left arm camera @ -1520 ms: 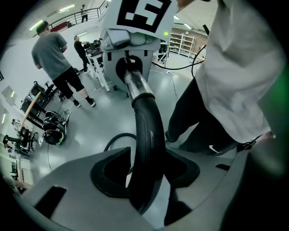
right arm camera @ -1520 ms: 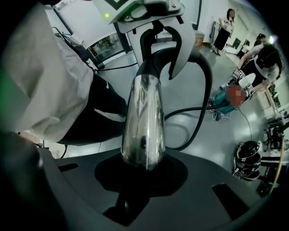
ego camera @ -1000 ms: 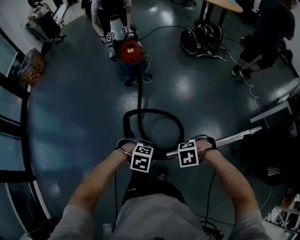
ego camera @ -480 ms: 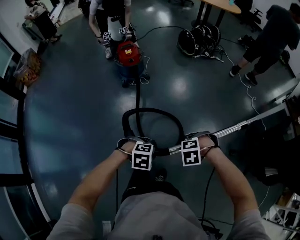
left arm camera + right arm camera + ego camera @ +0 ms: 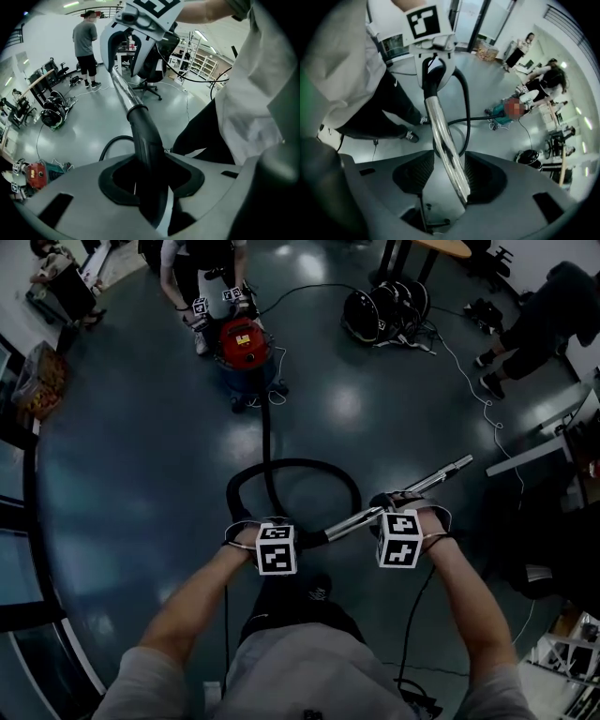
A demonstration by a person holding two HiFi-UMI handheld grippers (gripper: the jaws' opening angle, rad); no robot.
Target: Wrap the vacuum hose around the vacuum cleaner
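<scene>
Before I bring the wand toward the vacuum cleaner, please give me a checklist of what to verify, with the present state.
1. Left gripper holds the black handle: ok, fingers closed on it.
2. Right gripper holds the metal tube: not ok; its fingers have just been opening, and the tube stands unclamped between them.
3. Hose off the floor: not ok; it lies there in a loop.
4. Hose joined to the vacuum cleaner: cannot tell; too small.
5. Room at the vacuum cleaner: probably not ok; another person stands at it.
</scene>
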